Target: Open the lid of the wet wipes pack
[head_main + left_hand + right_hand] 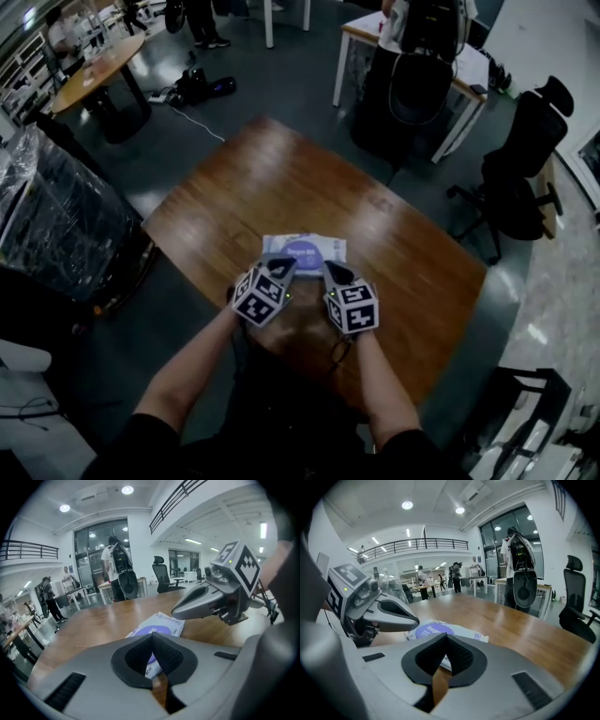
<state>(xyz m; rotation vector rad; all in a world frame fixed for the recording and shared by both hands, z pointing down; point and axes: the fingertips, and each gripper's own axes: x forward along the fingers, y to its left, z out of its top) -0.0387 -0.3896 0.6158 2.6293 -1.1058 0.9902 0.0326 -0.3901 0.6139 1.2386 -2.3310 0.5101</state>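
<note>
The wet wipes pack lies flat on the wooden table, white with a round purple lid; the lid looks closed. Both grippers hover just short of its near edge, side by side. My left gripper points at the pack's left part with its jaws shut and nothing between them. My right gripper points at the right part, also shut and empty. In the right gripper view the pack shows just beyond the tips. Neither gripper touches the pack.
A black office chair stands off the table's right side and another at a white desk beyond. A plastic-wrapped stack sits at the left. A round table and floor cables lie further back.
</note>
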